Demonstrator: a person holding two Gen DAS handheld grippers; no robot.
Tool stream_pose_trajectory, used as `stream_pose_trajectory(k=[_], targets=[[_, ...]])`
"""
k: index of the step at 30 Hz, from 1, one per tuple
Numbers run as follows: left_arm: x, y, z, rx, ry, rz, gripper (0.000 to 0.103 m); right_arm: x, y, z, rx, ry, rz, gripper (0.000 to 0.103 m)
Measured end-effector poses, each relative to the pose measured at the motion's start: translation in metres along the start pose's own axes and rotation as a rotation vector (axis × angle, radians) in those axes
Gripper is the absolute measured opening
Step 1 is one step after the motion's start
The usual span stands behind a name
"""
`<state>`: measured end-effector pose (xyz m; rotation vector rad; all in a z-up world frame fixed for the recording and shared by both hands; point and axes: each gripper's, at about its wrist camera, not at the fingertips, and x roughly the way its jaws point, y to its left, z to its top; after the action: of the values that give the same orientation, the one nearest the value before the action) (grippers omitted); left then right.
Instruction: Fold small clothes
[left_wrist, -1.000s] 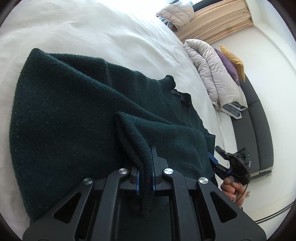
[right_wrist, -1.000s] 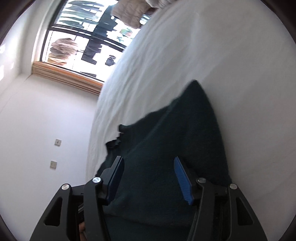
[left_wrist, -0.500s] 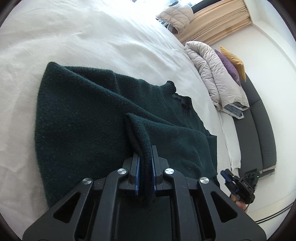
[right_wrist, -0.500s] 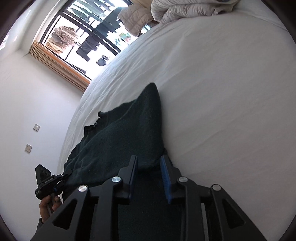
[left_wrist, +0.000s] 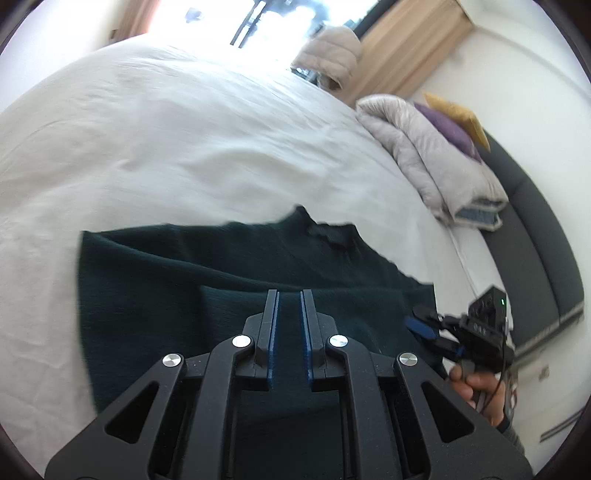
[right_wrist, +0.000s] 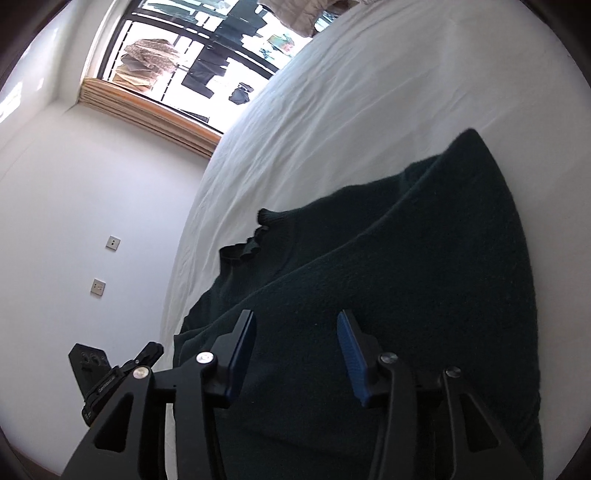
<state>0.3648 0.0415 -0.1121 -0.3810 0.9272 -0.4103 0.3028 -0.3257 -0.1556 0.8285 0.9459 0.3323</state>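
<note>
A dark green knit sweater (left_wrist: 155, 295) lies spread on the white bed (left_wrist: 184, 147), its frilled neck (right_wrist: 255, 236) towards the bed's edge. In the left wrist view my left gripper (left_wrist: 289, 295) has its jaws almost together. A folded layer of the sweater fills the narrow gap, its edge level with the fingertips. My right gripper (right_wrist: 295, 317) hovers over the sweater's body (right_wrist: 424, 277). Its jaws are opening, its blue pads (right_wrist: 351, 354) stand apart, and the knit lies under them, not pinched. The right gripper (left_wrist: 436, 328) also shows at the sweater's right edge, held by a hand (left_wrist: 480, 384).
A beige duvet (left_wrist: 424, 147) with purple (left_wrist: 447, 129) and yellow cushions is piled at the bed's far right, beside a dark sofa (left_wrist: 535, 229). A bright window (right_wrist: 207, 55) lies beyond the bed. Wall sockets (right_wrist: 112, 242) mark the white wall at left.
My left gripper has risen, and the upright fold it pinched now lies flat at its tips. My right gripper had closed on the sweater's edge, then let go and spread its jaws.
</note>
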Motion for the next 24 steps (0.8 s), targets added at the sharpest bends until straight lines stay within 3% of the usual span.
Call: stream_pose_trajectory(k=[2, 4, 8, 14, 16, 17, 18, 19, 22, 24], targets=[[0.027, -0.017, -0.007, 0.088, 0.073, 0.063, 0.01, -0.001, -0.009, 0.002, 0.037, -0.009, 0.021, 0.034], [0.048, -0.011, -0.016, 0.067, 0.112, 0.104, 0.01, -0.008, -0.021, 0.007, 0.075, -0.019, 0.045, 0.03], [0.045, 0.018, -0.028, 0.001, 0.078, 0.0, 0.01, -0.025, -0.046, 0.02, 0.118, -0.061, 0.033, 0.008], [0.044, 0.043, -0.033, -0.079, 0.063, -0.106, 0.01, -0.054, -0.081, 0.021, 0.237, -0.211, 0.02, 0.001], [0.042, 0.047, -0.036, -0.091, 0.047, -0.119, 0.01, -0.065, -0.071, 0.018, 0.216, -0.263, -0.06, 0.003], [0.041, 0.048, -0.037, -0.092, 0.043, -0.119, 0.01, -0.07, -0.063, 0.017, 0.197, -0.288, -0.088, 0.009], [0.042, 0.048, -0.037, -0.089, 0.041, -0.114, 0.01, -0.073, -0.055, 0.017, 0.18, -0.306, -0.096, 0.024], [0.042, 0.048, -0.038, -0.084, 0.04, -0.107, 0.01, -0.073, -0.043, 0.017, 0.155, -0.314, -0.074, 0.027], [0.041, 0.044, -0.039, -0.051, 0.03, -0.082, 0.01, -0.051, -0.009, 0.022, 0.075, -0.244, 0.009, 0.033], [0.04, 0.043, -0.042, -0.036, 0.021, -0.074, 0.01, -0.028, -0.004, 0.026, 0.077, -0.175, 0.014, 0.045]])
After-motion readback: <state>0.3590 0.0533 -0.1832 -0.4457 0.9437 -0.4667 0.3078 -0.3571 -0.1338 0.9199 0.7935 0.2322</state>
